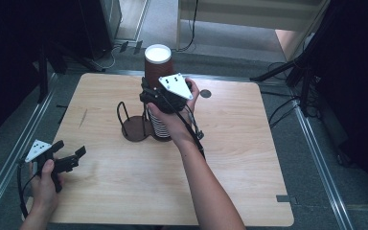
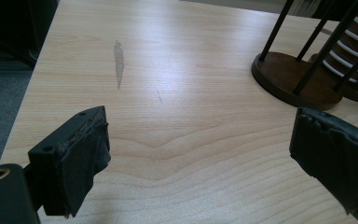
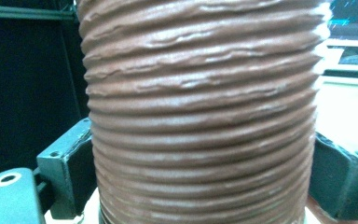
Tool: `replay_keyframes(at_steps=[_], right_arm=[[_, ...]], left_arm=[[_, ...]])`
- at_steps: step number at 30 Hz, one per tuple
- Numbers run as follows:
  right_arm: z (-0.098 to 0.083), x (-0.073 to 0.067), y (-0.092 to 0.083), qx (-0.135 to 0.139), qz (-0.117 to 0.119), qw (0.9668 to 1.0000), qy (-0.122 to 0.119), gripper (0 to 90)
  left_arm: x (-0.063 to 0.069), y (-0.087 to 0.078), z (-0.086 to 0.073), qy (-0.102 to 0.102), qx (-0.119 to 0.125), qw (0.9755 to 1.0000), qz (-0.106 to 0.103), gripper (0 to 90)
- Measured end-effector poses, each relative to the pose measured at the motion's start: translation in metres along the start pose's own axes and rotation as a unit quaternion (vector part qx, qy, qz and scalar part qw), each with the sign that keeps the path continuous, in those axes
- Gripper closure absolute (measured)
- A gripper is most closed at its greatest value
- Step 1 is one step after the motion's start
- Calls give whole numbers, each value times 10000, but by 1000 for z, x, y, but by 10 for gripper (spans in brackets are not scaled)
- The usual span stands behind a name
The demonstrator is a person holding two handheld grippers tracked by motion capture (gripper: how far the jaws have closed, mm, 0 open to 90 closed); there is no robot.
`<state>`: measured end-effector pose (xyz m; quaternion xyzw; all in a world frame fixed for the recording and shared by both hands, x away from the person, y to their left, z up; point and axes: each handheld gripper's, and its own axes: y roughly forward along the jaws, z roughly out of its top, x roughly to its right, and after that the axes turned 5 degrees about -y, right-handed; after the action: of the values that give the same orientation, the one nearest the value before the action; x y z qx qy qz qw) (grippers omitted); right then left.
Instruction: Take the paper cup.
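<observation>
Now, right hand-held gripper [image 1: 154,96]: we see its jaws pressed on both sides of a ribbed brown cup [image 1: 157,64], clamped on it.
Cup: upright, white rim up, topping the stack of cups [image 1: 159,125] in the dark wire holder [image 1: 136,129] mid-worktop.
Left hand-held gripper [image 1: 72,158]: jaws well apart, nothing between them, low over the worktop [image 1: 230,158] near its left edge.
Holder: we spot its round base ahead of the left jaws.
</observation>
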<state>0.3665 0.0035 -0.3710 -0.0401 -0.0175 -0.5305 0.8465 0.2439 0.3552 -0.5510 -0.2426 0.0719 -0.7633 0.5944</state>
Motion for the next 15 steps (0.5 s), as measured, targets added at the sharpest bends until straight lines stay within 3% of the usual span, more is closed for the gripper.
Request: replay_keyframes(at_steps=[15], right_arm=[[19,-1,-1,115,98,9998,111,126]], left_arm=[[1,1,0,10,-12,10000,-5,53]])
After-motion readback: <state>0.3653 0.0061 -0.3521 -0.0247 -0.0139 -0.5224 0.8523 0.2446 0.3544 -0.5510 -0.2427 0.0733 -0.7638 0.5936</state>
